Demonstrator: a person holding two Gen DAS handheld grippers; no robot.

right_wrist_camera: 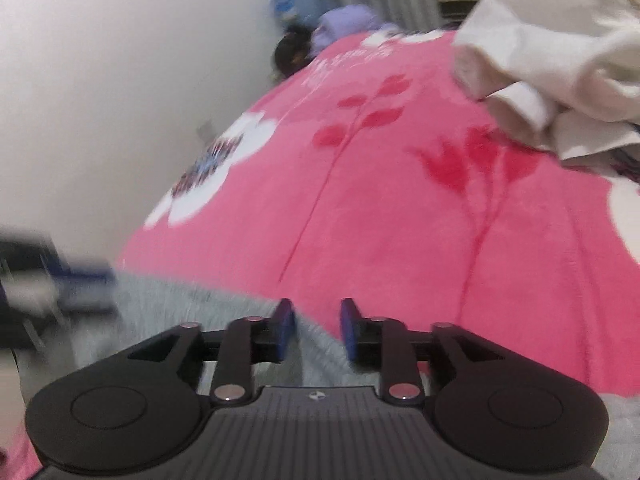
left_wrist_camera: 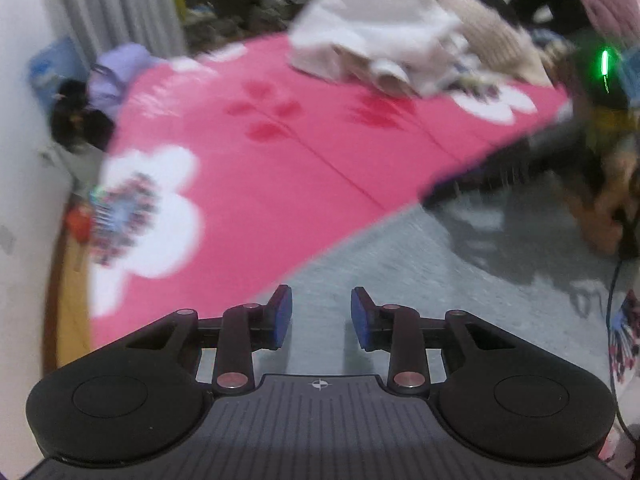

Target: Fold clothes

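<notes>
The left gripper (left_wrist_camera: 321,316) hovers with its blue-padded fingers (left_wrist_camera: 282,314) spread apart and empty above a pale grey garment (left_wrist_camera: 400,264) that lies on the near edge of a pink flowered blanket (left_wrist_camera: 280,160). The right gripper (right_wrist_camera: 318,330) is likewise parted and grasps nothing, poised over the same grey garment (right_wrist_camera: 168,300) where it meets the blanket (right_wrist_camera: 400,220). A heap of white and beige clothes (left_wrist_camera: 392,36) sits well apart at the blanket's far side, its white sleeve (right_wrist_camera: 532,92) hanging into the right wrist view.
</notes>
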